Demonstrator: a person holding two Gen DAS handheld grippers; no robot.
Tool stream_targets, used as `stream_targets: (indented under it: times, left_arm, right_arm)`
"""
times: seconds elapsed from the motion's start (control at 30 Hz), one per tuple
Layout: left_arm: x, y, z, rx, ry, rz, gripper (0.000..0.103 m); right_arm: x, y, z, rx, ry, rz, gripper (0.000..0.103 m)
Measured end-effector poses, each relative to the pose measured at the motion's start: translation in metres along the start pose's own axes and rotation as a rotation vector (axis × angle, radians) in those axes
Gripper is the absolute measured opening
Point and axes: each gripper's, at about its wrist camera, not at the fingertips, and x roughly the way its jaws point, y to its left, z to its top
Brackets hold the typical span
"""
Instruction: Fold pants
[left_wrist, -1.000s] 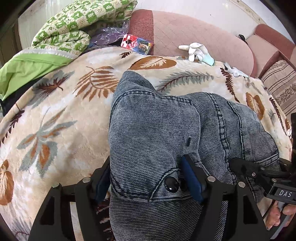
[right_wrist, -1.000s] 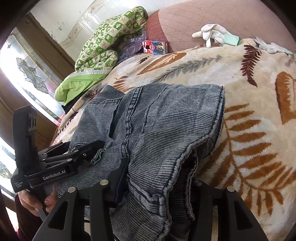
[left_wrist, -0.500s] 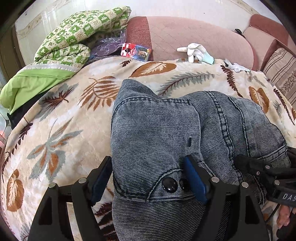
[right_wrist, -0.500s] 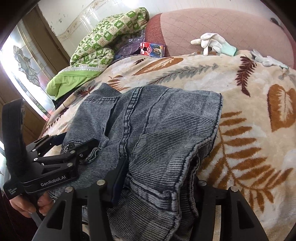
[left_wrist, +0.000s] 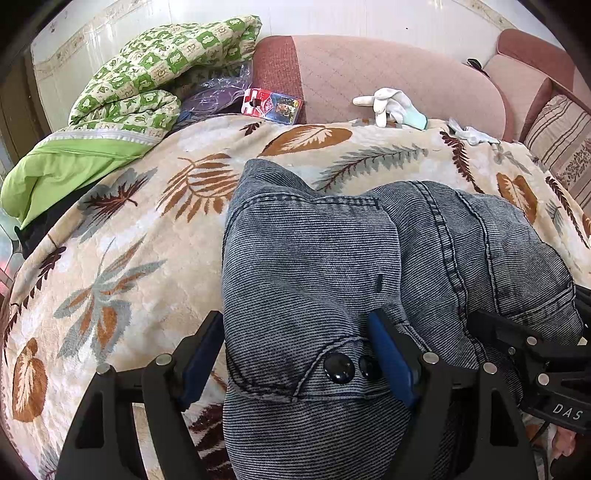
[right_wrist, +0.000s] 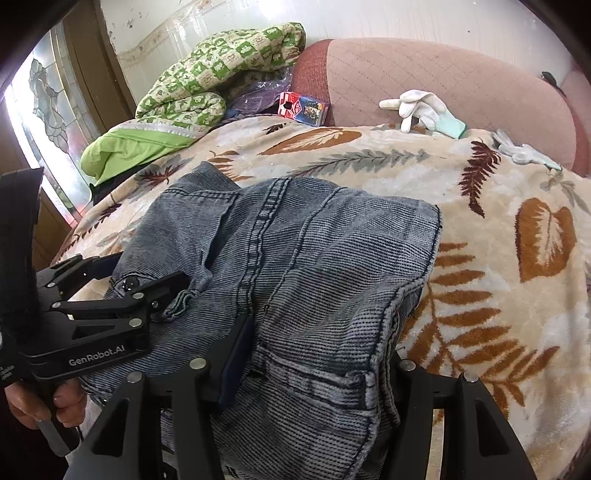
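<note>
Denim pants (left_wrist: 332, 266) lie folded in a thick stack on the leaf-print blanket (left_wrist: 110, 258) of the bed. In the left wrist view the left tool (left_wrist: 295, 354) straddles the near corner by the two black buttons (left_wrist: 340, 367); its jaws have just been opening and stand wide, with the pads apparently off the cloth. I would back out low, so the top layer does not lift. Its left pad's tip is hard to see.

In the right wrist view the right tool (right_wrist: 314, 354) straddles the hemmed edge, jaws just opened partway; its right finger is hidden behind denim, so contact is uncertain.
</note>
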Motion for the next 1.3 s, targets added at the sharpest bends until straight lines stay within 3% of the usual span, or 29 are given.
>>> stream_targets:
  times: [0.53,0.83,0.97,1.3]
  left_arm:
    - [-0.001,0.0,0.001,-0.008,0.003,-0.002,0.08]
    - [-0.004,0.001,-0.001,-0.019,-0.006,0.016,0.085]
    - [-0.006,0.002,-0.002,-0.026,0.003,0.03,0.092]
    - [-0.024,0.003,-0.01,0.003,0.002,0.027,0.093]
  right_arm:
    - [-0.003,0.01,-0.003,-0.047,-0.024,-0.069,0.061]
    - [-0.005,0.013,-0.004,-0.06,-0.036,-0.106,0.066]
    - [-0.006,0.012,-0.004,-0.053,-0.035,-0.107,0.069]
    - [-0.007,0.01,-0.004,-0.047,-0.012,-0.115,0.074]
